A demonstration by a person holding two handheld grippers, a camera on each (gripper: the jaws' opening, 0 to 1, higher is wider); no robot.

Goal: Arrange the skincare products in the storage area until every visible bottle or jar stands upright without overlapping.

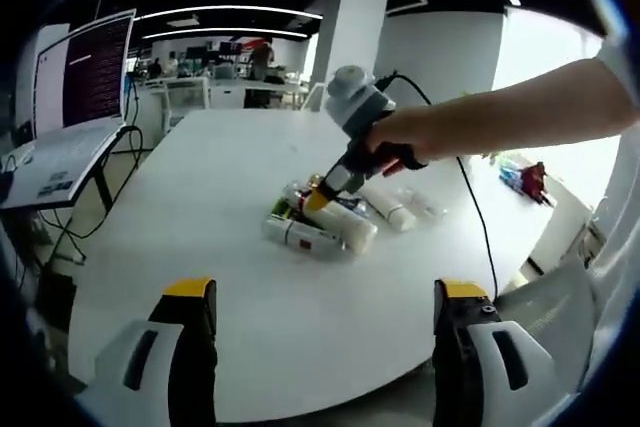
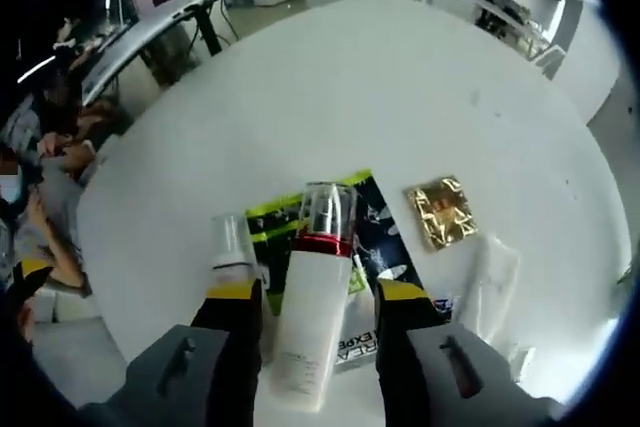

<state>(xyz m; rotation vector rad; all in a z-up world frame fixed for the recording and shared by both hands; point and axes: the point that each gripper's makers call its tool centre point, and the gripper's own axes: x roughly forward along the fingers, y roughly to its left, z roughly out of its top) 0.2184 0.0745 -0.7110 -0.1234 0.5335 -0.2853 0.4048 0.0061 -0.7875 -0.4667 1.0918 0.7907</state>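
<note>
My right tongs [image 2: 316, 297] stand spread on either side of a white bottle [image 2: 311, 322] with a red collar and clear cap; it lies on its side between the yellow-tipped jaws, and I cannot tell whether they touch it. Just beside it on one side lies a second white bottle [image 2: 232, 247] with a clear cap, and under both is a flat dark packet [image 2: 385, 247] with lime-green edging and white print. Near that, apart on the bare surface, sits a crumpled gold foil square [image 2: 441, 210], and a white tube or wrapper [image 2: 488, 282] lies next to it.

My left tongs [image 1: 326, 317] hang wide apart with nothing between them, above the near edge of the white tabletop [image 1: 200, 207]. From here I see my other hand [image 1: 415, 137] bringing the right tongs down onto the cluster of lying bottles [image 1: 320, 227] at the middle of the tabletop.

Around it is an open office: a laptop [image 1: 75, 107] on a stand with trailing cables beside the tabletop, a white pillar [image 1: 345, 32], strip lights on a dark ceiling, and desks farther back.
</note>
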